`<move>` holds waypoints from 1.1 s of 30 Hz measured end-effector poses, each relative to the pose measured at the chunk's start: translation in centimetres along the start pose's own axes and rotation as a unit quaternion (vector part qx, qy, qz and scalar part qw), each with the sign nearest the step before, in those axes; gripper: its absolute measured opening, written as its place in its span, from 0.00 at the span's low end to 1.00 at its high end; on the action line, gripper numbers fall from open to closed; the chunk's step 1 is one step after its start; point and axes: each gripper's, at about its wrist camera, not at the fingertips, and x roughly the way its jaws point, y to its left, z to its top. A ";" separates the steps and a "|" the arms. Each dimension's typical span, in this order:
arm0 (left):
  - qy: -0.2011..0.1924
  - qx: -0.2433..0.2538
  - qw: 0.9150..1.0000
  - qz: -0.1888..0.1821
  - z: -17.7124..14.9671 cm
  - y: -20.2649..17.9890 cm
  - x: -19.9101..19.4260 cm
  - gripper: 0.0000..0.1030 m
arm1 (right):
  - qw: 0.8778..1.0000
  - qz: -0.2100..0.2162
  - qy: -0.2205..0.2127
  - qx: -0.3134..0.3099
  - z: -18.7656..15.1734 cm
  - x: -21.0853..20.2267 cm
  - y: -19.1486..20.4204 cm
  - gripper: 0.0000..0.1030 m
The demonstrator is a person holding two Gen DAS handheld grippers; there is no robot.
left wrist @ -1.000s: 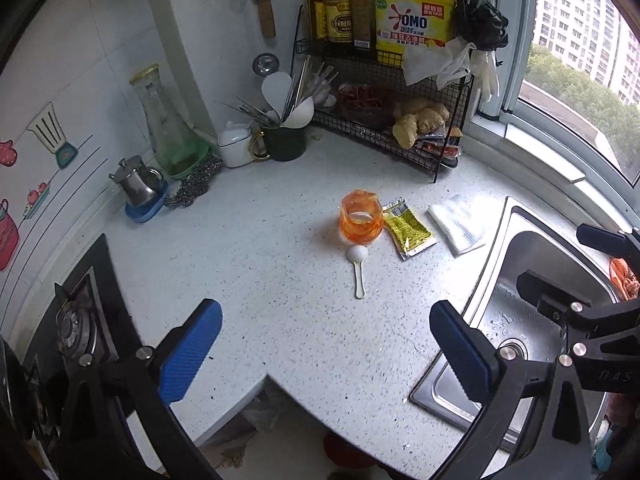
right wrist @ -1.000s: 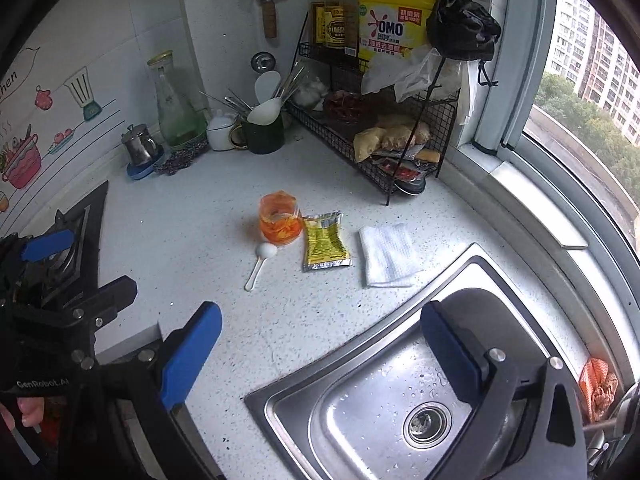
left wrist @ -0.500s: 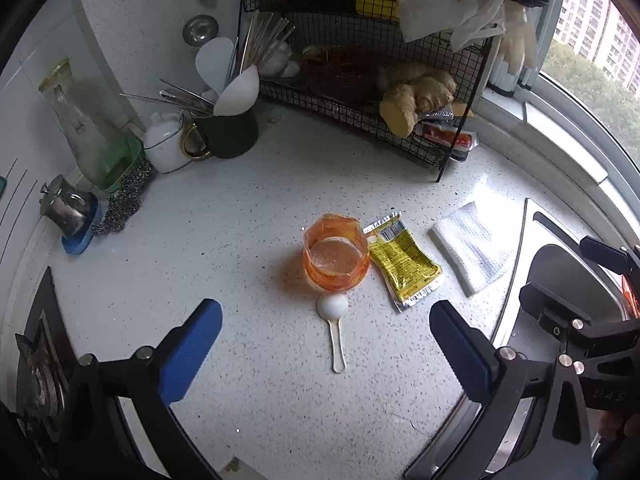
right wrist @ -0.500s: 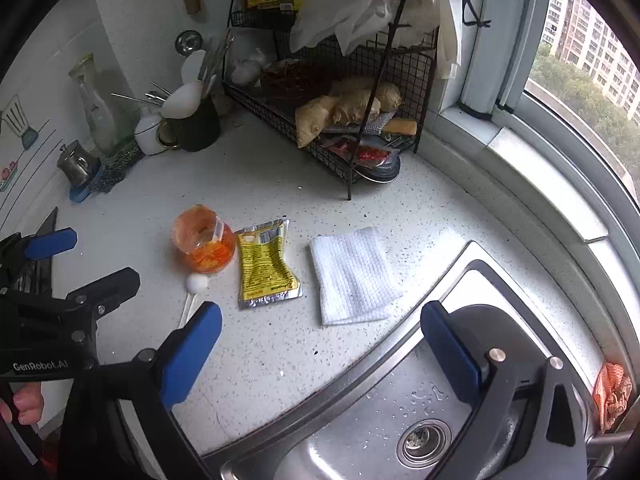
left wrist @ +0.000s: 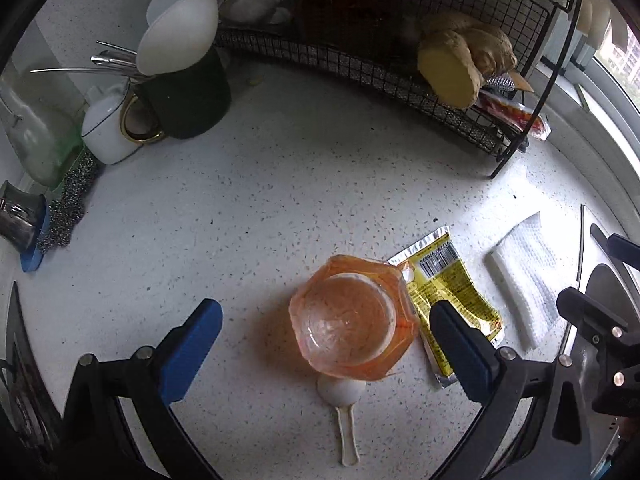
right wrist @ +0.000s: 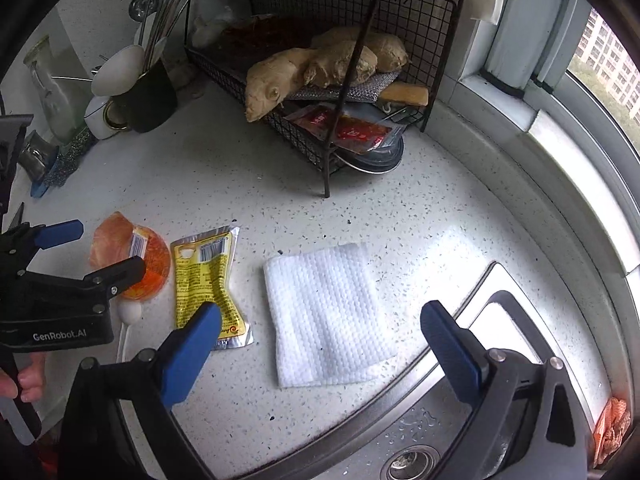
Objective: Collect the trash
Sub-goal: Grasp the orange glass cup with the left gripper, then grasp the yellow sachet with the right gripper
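Note:
An orange plastic cup (left wrist: 348, 320) stands on the speckled counter, with a white plastic spoon (left wrist: 344, 408) just in front of it. My left gripper (left wrist: 326, 344) is open and low, its blue fingers on either side of the cup without touching it. A yellow sachet (left wrist: 452, 300) lies flat to the cup's right, partly under the right finger. In the right wrist view a folded white paper towel (right wrist: 328, 312) lies between the fingers of my open right gripper (right wrist: 322, 354). The sachet (right wrist: 208, 280) and cup (right wrist: 132, 256) lie to its left.
A black wire rack (right wrist: 332, 80) holding ginger stands at the back. A dark mug of utensils (left wrist: 184, 92), a white pot (left wrist: 104, 132) and a glass bottle (left wrist: 32, 136) line the back left. The steel sink (right wrist: 400, 440) opens at the front right. A hand (right wrist: 20, 380) holds the left gripper.
Both grippers have moved forward and down toward the counter. The left one now brackets the orange cup, the right one the paper towel. Both stay open.

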 end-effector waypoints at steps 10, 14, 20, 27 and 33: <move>0.008 -0.003 0.999 -0.035 0.4 0.2 1.0 0.58 | 1.000 0.014 0.005 0.002 0.8 0.5 1.2 0.96; -0.014 -0.012 0.999 -0.036 -0.1 1.5 -1.0 0.58 | 0.999 0.035 0.007 -0.018 1.3 0.8 2.6 0.83; -0.022 -0.031 0.999 -0.018 -1.8 3.9 -3.5 0.58 | 0.996 0.079 0.022 -0.044 2.0 1.2 5.2 0.70; -0.016 -0.056 0.998 -0.002 -3.9 6.3 -4.1 0.58 | 0.993 0.084 0.047 -0.070 2.1 3.4 8.2 0.70; -0.007 -0.061 0.998 0.012 -5.2 6.4 -4.1 0.58 | 0.990 0.081 0.065 -0.092 2.2 5.6 10.8 0.70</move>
